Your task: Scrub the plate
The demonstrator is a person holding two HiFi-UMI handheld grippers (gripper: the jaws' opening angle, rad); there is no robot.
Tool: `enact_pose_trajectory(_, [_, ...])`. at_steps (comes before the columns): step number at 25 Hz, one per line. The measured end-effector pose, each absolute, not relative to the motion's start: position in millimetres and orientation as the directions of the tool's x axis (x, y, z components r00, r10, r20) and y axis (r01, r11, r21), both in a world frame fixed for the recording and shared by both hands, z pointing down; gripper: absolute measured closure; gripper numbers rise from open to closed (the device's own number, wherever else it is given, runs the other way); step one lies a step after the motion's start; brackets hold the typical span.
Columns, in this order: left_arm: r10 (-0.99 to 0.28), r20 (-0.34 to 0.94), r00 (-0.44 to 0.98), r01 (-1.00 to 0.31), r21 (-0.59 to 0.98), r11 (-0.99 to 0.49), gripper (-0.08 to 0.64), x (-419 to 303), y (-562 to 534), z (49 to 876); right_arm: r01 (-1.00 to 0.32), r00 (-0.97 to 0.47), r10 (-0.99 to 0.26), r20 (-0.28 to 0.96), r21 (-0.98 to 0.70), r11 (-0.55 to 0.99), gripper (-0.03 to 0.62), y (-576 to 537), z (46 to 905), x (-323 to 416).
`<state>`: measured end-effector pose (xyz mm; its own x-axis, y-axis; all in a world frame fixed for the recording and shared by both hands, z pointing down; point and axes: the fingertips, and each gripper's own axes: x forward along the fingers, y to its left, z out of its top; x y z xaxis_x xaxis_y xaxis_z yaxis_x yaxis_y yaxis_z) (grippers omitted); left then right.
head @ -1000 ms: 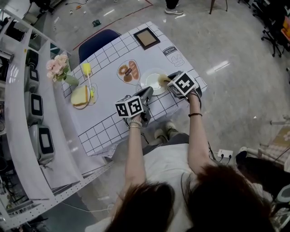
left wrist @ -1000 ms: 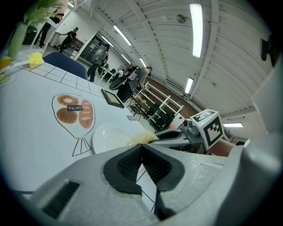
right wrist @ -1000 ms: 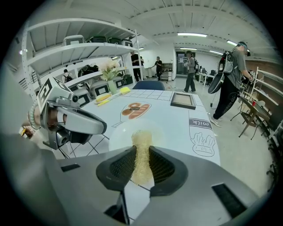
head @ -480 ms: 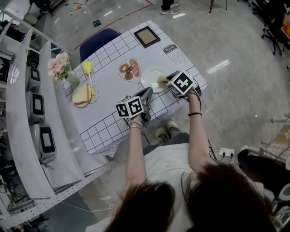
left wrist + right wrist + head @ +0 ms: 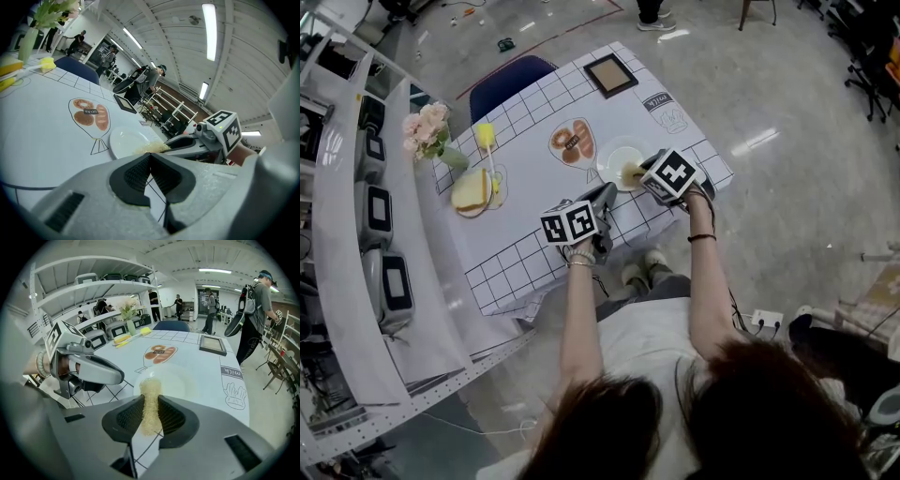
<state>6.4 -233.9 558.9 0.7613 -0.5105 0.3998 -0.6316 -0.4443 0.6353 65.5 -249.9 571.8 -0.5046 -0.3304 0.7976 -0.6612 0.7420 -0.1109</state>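
The white plate (image 5: 617, 157) sits on a grid-print tablecloth (image 5: 525, 248) above a glossy grey floor (image 5: 769, 103). The right gripper (image 5: 150, 414) clamps a fibrous scrub pad (image 5: 150, 397) over the plate's rim. Beside the plate, the left gripper (image 5: 150, 161) has its jaws together, empty.

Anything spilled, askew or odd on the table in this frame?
Nothing stands out. The right tongs grip a yellowish fibre scrubber at the white plate, which sits flat. The left tongs are shut and empty near it. No spill shows.

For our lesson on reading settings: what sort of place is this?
Likely a lab or workshop, not a home: a glossy hard floor, open metal shelving and office chairs.
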Motion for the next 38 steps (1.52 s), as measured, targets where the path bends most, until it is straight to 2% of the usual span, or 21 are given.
enact_pose_trajectory(18, [-0.546, 0.404, 0.733, -0.654, 0.640, -0.404, 0.549, -13, -237, 562, -0.569, -0.535, -0.233, 0.812, -0.142, 0.810, 0.512, -246, 573, 38])
enact_pose_trajectory(38, [-0.586, 0.401, 0.704, -0.673, 0.641, -0.369, 0.549, -32, -242, 562, -0.513, -0.563, -0.209, 0.800, -0.140, 0.847, 0.512, -261, 574, 13])
